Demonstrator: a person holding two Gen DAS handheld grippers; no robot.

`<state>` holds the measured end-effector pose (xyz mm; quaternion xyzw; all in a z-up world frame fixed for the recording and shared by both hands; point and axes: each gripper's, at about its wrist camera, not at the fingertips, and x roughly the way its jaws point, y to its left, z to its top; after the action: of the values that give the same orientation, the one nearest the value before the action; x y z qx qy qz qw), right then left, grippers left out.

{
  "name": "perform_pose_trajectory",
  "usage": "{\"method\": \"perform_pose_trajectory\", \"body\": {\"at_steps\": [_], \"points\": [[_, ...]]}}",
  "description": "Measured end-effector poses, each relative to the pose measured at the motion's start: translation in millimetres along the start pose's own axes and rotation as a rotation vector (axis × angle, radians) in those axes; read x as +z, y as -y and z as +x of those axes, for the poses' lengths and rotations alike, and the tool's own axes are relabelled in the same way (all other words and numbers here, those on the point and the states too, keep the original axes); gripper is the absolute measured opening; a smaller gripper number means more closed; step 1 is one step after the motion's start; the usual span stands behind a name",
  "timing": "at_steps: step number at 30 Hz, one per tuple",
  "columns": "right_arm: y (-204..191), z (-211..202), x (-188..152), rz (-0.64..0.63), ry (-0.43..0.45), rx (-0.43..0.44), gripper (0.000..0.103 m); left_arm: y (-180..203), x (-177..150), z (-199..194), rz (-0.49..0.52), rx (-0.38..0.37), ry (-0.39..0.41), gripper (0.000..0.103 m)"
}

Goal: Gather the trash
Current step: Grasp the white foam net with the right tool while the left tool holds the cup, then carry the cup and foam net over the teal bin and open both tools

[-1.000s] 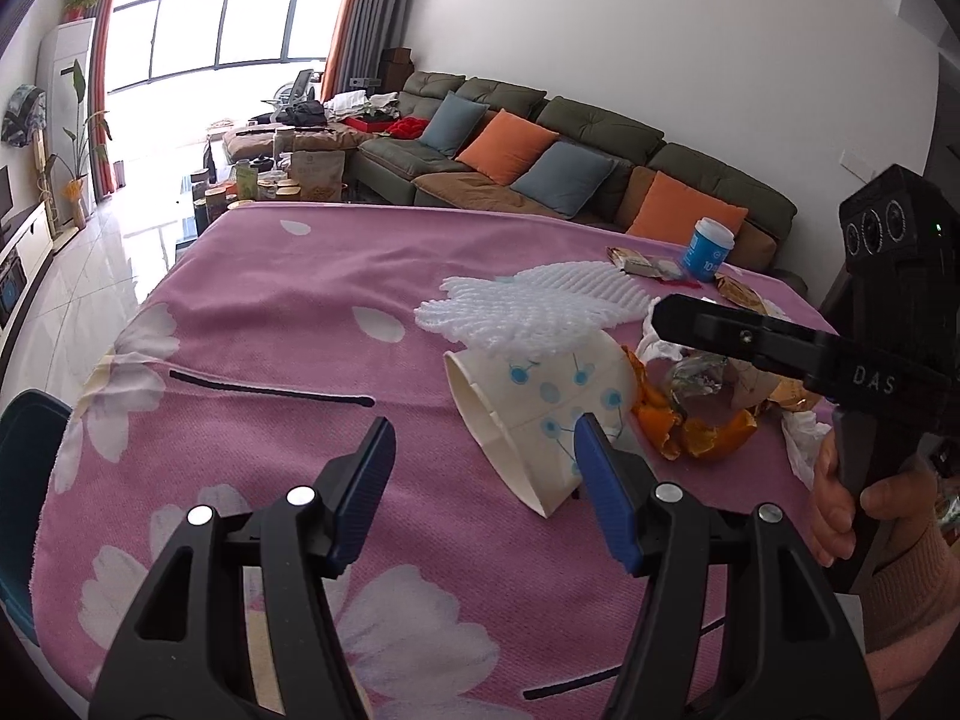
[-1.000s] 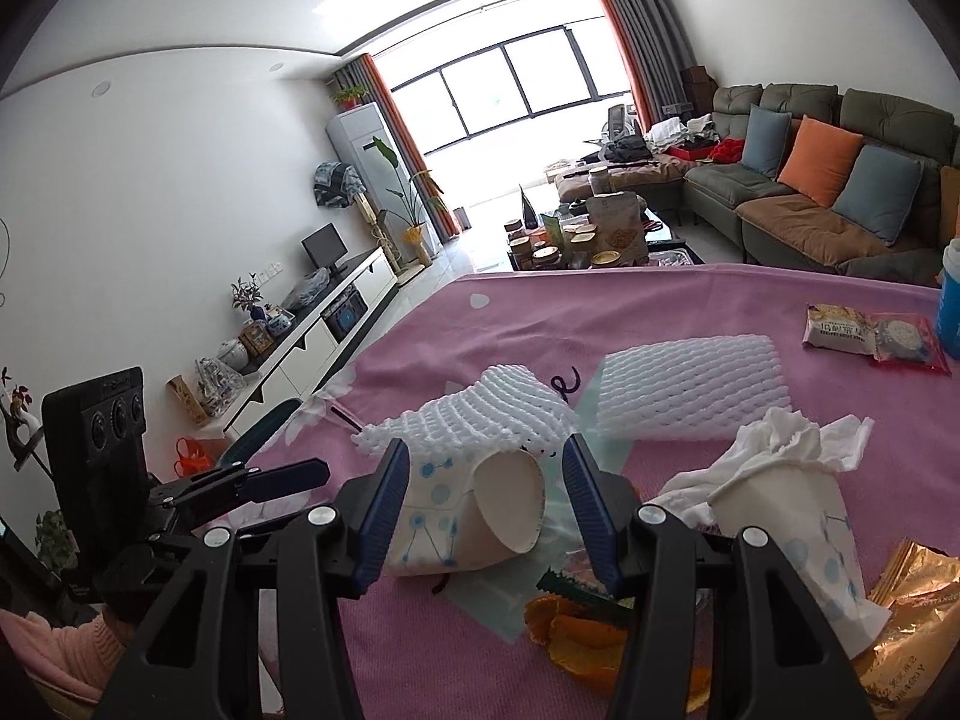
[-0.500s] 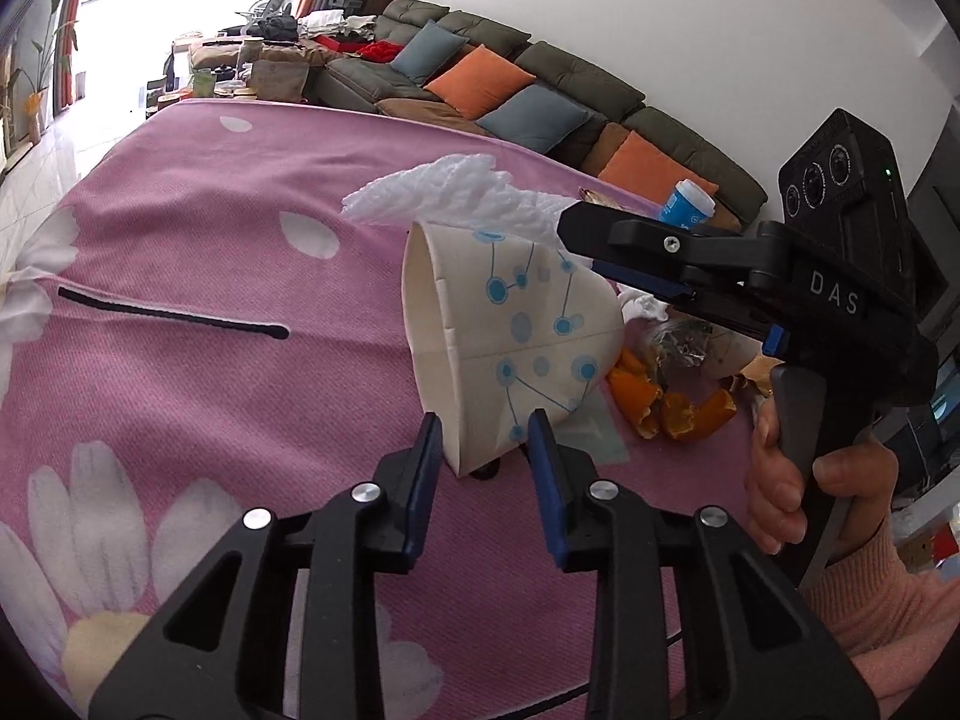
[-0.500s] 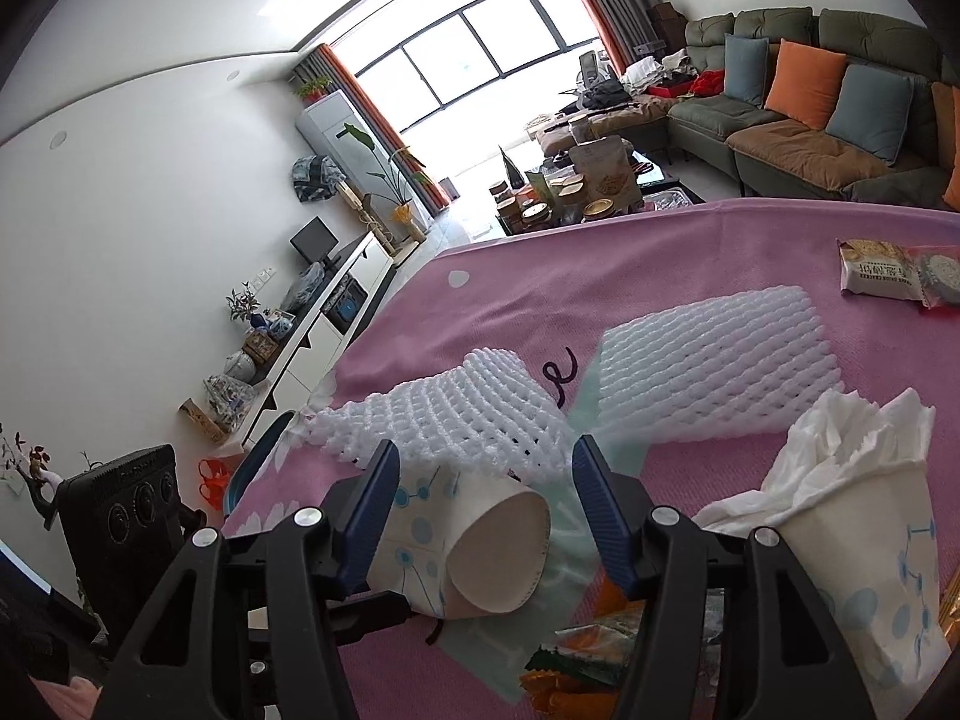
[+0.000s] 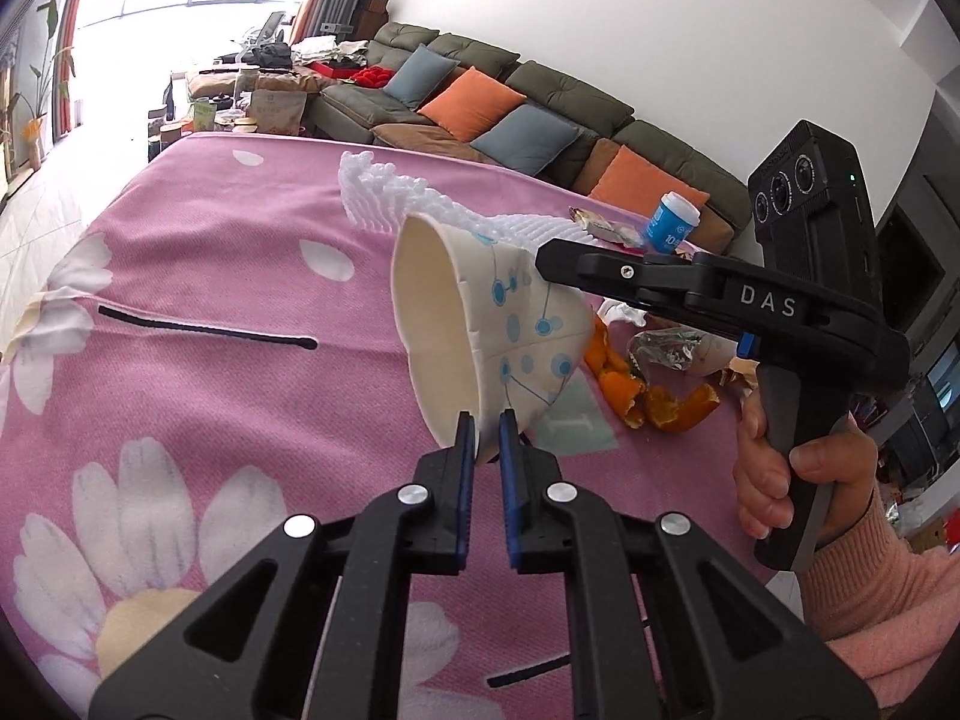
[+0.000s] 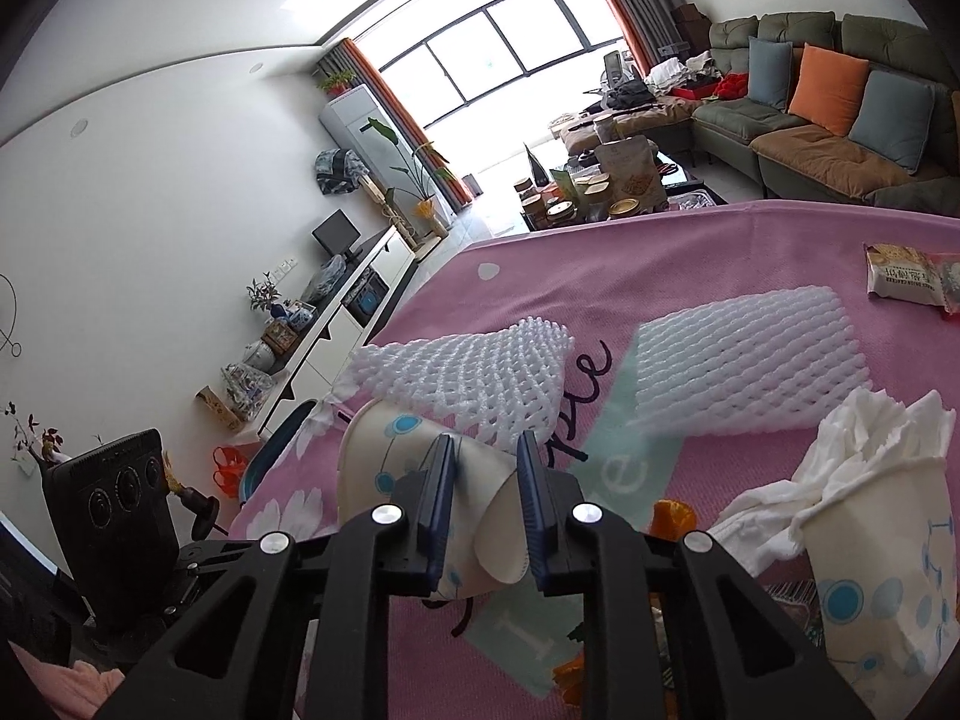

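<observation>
A white paper cup [image 5: 480, 330] with blue dots lies tipped on its side just above the pink tablecloth [image 5: 210, 240], its mouth facing left. My left gripper [image 5: 486, 420] is shut on the cup's lower rim. In the right wrist view my right gripper [image 6: 483, 450] is closing on the same paper cup [image 6: 384, 450] from the bottom end. Its blue pads press on the wall and crease it. A white foam net [image 5: 384, 204] rests on the cup's upper side. A hand holds the right gripper's handle at the right of the left wrist view.
A second foam net [image 6: 744, 360] lies farther back. Another dotted cup [image 6: 888, 570], stuffed with white tissue, stands at the right. Orange peel [image 5: 654, 396] and wrappers sit beside the held cup. A blue cup [image 5: 672, 222] and a snack packet [image 6: 900, 279] lie near the far edge.
Both grippers went from wide open to closed on the paper cup. The left one took its rim, the right one squeezed its bottom end. The cup tilted up with the foam net on it.
</observation>
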<state>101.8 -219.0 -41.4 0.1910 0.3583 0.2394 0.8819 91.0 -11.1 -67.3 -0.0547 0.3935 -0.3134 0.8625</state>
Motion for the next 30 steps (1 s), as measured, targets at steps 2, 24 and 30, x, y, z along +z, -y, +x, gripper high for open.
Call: {"method": "perform_pose_trajectory", "body": {"at_steps": [2, 24, 30], "points": [[1, -1, 0, 0.008, -0.001, -0.006, 0.035, -1, -3, -6, 0.001, 0.007, 0.001, 0.006], [-2, 83, 14, 0.102, -0.153, 0.001, 0.018, -45, -42, -87, -0.065, 0.133, 0.066, 0.005], [-20, 71, 12, 0.056, -0.118, 0.003, 0.01, -62, -49, -113, -0.097, 0.179, 0.108, 0.005]]}}
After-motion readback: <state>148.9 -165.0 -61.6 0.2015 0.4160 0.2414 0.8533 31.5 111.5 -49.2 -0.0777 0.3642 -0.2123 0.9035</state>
